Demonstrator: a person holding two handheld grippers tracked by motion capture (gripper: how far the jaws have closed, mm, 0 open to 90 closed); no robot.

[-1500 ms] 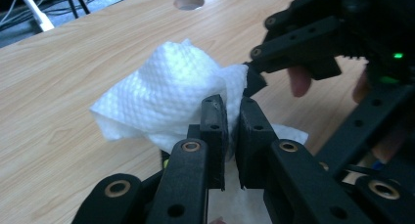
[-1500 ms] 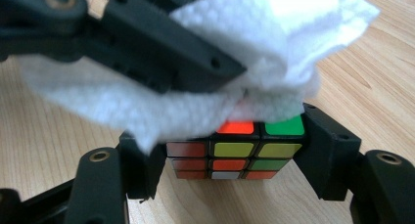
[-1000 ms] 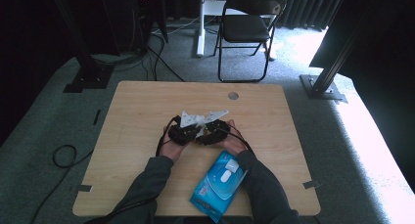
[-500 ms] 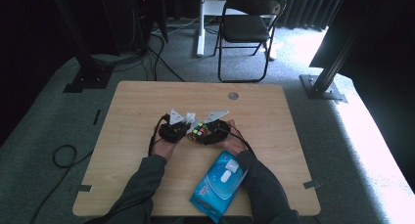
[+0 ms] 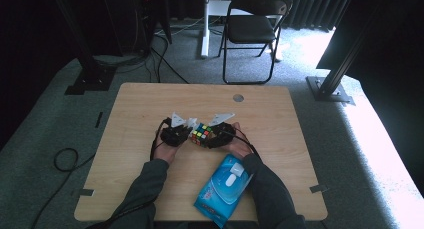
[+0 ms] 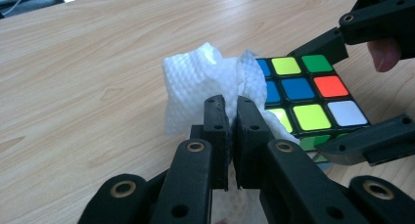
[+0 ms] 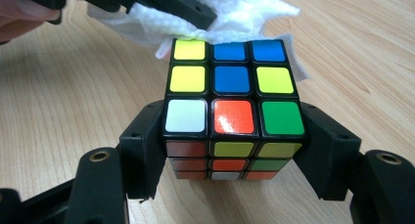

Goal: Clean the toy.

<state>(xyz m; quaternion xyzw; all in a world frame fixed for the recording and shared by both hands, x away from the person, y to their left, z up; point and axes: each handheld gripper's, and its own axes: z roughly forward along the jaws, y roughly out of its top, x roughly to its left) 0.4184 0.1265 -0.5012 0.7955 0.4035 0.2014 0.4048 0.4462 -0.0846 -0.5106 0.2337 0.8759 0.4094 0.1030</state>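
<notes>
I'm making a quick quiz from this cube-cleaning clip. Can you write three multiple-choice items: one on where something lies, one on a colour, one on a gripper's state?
1. Where does the blue wipes pack lie on the table?
A. at the near edge, by the person's right forearm
B. at the far edge
C. under the cube

2. What colour is the centre sticker on the upper face of the cube?
A. white
B. blue
C. red

3. What does the left gripper do?
A. stands wide open
B. pinches a white wipe
C. clamps the cube

Answers: 1 A, the high view shows it there. 2 B, the right gripper view shows it. 3 B, its jaws close on the wipe.
</notes>
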